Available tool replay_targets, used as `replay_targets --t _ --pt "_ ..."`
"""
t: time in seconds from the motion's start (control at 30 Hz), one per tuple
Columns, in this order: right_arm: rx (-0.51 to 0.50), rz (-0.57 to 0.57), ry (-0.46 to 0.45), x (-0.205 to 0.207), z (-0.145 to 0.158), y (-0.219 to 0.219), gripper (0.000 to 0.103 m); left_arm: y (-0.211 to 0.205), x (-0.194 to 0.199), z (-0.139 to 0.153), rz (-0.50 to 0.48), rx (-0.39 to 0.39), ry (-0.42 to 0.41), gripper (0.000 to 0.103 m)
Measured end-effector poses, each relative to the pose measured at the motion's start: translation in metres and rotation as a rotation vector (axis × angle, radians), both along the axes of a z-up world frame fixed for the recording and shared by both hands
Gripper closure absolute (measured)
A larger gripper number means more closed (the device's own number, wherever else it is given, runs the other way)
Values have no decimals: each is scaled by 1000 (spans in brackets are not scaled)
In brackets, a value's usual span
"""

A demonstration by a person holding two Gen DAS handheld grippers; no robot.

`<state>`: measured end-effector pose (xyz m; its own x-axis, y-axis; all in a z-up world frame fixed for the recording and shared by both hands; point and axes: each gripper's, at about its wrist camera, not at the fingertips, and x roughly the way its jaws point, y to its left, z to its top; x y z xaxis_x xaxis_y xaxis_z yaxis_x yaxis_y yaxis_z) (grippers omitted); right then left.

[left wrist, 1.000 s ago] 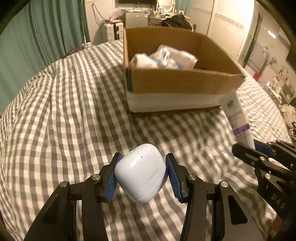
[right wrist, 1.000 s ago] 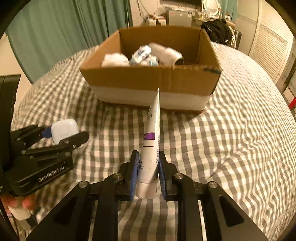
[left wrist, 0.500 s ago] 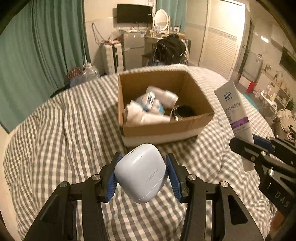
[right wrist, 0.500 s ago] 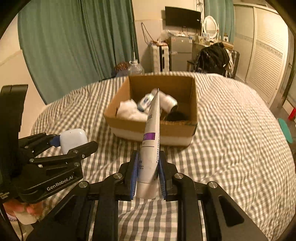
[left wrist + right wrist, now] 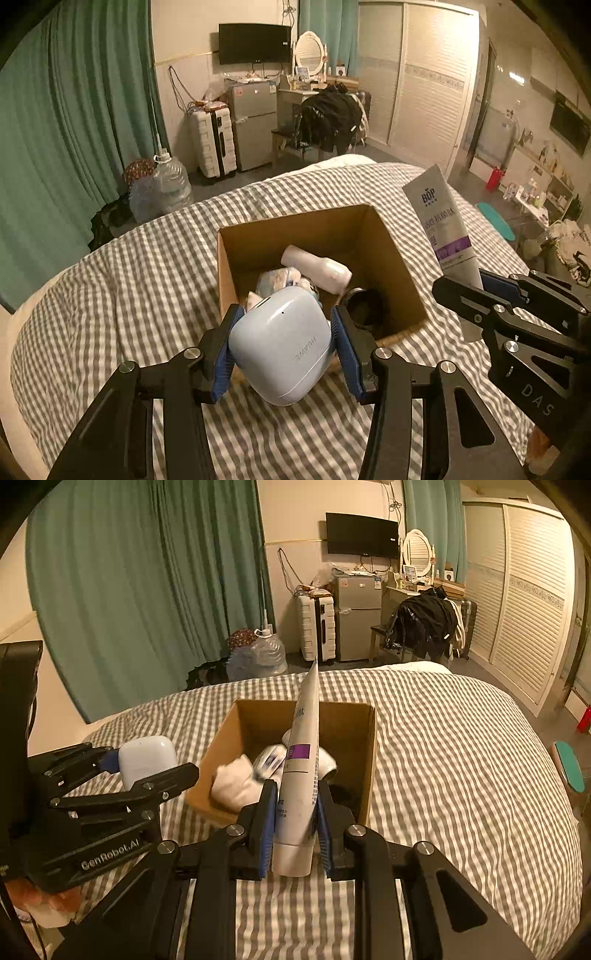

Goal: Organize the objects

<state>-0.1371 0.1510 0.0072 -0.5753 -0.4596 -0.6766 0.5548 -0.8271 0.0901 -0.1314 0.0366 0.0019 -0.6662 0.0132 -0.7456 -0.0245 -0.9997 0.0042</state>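
1. The left hand-held gripper (image 5: 282, 345) is pinching a pale blue earbud case (image 5: 280, 347) between its blue pads, and the right hand-held gripper (image 5: 295, 829) is pinching a white tube (image 5: 301, 775) low on its body, near the cap end, with the flat crimped end pointing up.

2. Compared with a second ago, both hand-held grippers are riding higher and closer to the cardboard box (image 5: 229, 258). Then the cameras were looking at the near wall of the box from low over the bed; now they are looking down into its open top. The grips on the case and the tube are unchanged.

3. I judge from this that the carry is nearly over and the drop into the box is coming next. Neither item is inside yet.

4. The box is sitting on the checked bed cover (image 5: 129, 295), with the case hanging over its near left corner and the tube over the near edge.

5. Inside the box are lying a white bottle (image 5: 317, 269) towards the far side, a crumpled packet (image 5: 280, 277) and a white bundle (image 5: 234, 784) on the left, and a dark round item (image 5: 365, 306) in the near right corner, too shadowed to identify.
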Motion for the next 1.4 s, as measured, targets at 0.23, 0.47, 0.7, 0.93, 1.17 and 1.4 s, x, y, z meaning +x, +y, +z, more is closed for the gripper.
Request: replay_targets --t 0.23,0.47,0.7,0.93,1.17,1.4 --pt "9 -36 -59 -67 -36 -18 83 -5 -58 -37 -11 -10 -35 53" --pt "65 -53 -92 -107 -70 -27 83 -7 -96 -81 -35 -10 -68 53" --pt "47 -67 -122 -120 -92 -28 82 -11 -106 -106 -44 14 -110 52" --pt "6 -82 -113 -109 -78 -19 56 -7 -86 -81 -42 -13 -62 30" --pt "-41 -117 -33 -76 -18 3 43 -5 -40 -20 -10 -62 35 14" --pt "-63 -135 56 -27 42 23 35 -4 8 37 12 -69 116 11"
